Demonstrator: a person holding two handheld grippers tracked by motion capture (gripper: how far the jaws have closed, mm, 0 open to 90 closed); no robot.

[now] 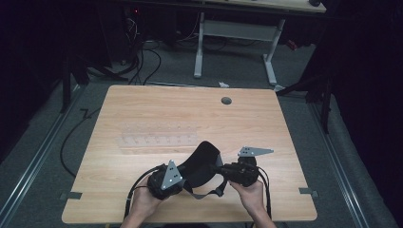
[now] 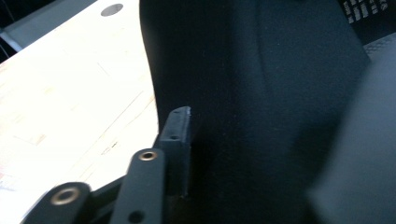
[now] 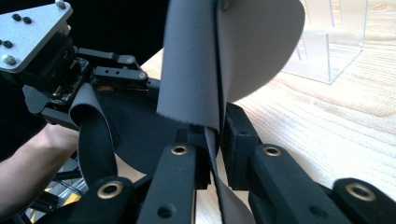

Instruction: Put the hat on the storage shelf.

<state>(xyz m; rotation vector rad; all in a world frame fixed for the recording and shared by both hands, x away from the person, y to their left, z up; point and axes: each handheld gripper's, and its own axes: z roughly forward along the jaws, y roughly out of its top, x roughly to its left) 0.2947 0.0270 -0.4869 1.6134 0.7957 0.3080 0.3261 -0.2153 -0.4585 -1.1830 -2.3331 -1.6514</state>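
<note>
While the right gripper (image 3: 212,154) pinches the black curved fabric brace (image 1: 202,164) above the wooden table (image 1: 142,102), the left gripper (image 1: 183,178) fingers narrow onto its other edge, apparently readying a two-handed fold.

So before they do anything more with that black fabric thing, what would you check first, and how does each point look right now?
1. Right claw pinches the black fabric piece: ok, its edge sits clamped between the pads.
2. Left claw has a hold on the fabric: cannot tell; one pad lies against it, the other is hidden.
3. Fabric held up off the wooden table: ok, it hangs between both claws.
4. Grey strap hanging free: ok, it loops below, caught on nothing visible.
5. Clear plastic rack out of the way: ok, it lies behind the fabric, apart from it.
</note>
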